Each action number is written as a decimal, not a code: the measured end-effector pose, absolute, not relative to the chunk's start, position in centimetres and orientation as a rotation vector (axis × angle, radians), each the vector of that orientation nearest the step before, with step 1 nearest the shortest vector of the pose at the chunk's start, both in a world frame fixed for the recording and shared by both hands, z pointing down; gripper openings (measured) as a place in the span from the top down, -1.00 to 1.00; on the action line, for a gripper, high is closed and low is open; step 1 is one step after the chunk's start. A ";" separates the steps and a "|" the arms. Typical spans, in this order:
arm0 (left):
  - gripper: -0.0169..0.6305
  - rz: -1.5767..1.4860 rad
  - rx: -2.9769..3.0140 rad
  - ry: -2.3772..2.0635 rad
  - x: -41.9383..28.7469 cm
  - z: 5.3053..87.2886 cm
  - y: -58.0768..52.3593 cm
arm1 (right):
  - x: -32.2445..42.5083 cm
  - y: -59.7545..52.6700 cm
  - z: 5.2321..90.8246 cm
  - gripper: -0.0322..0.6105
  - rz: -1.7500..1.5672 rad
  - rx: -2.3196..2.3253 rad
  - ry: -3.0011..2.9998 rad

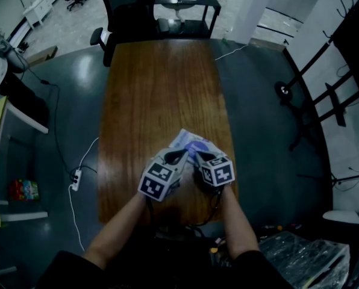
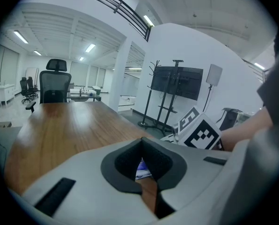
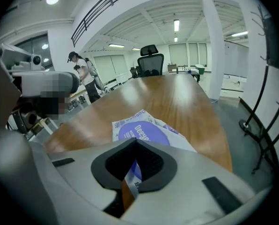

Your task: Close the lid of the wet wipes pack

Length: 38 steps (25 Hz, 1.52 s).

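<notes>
The wet wipes pack lies on the wooden table near its front edge, white with a purple oval lid on top. Both grippers hover at its near end. My right gripper points steeply down onto the pack. Its jaws are shut, with a thin white and purple strip of the lid flap running down between the pads. My left gripper sits just left of it, also shut. Only a sliver of the pack shows through the gap under its tips, and nothing is between its pads.
A black office chair stands at the table's far end. A cable and power strip lie on the floor to the left. Screen stands are on the right. A person stands far off to the left.
</notes>
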<state>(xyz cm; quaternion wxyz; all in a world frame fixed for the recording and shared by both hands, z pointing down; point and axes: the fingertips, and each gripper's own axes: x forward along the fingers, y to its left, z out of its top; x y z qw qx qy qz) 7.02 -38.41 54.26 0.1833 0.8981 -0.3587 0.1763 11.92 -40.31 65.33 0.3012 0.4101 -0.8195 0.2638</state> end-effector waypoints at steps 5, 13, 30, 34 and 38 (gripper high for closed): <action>0.93 0.493 2.528 -1.008 6.8 54.4 -38.3 | 11.9 -40.4 65.8 0.87 0.591 1.115 -2.093; 0.93 0.472 2.552 -1.021 7.5 53.2 -37.2 | 12.1 -39.4 62.8 0.87 0.597 1.200 -2.217; 0.93 0.351 2.628 -1.241 8.0 45.9 -30.5 | 12.9 -32.0 47.5 0.87 0.330 1.305 -2.623; 0.93 0.315 2.665 -1.257 7.8 43.8 -29.1 | 12.8 -30.1 44.7 0.87 0.305 1.355 -2.672; 0.93 0.288 2.711 -1.215 6.7 42.6 -27.5 | 11.7 -28.0 42.5 0.87 0.262 1.418 -2.686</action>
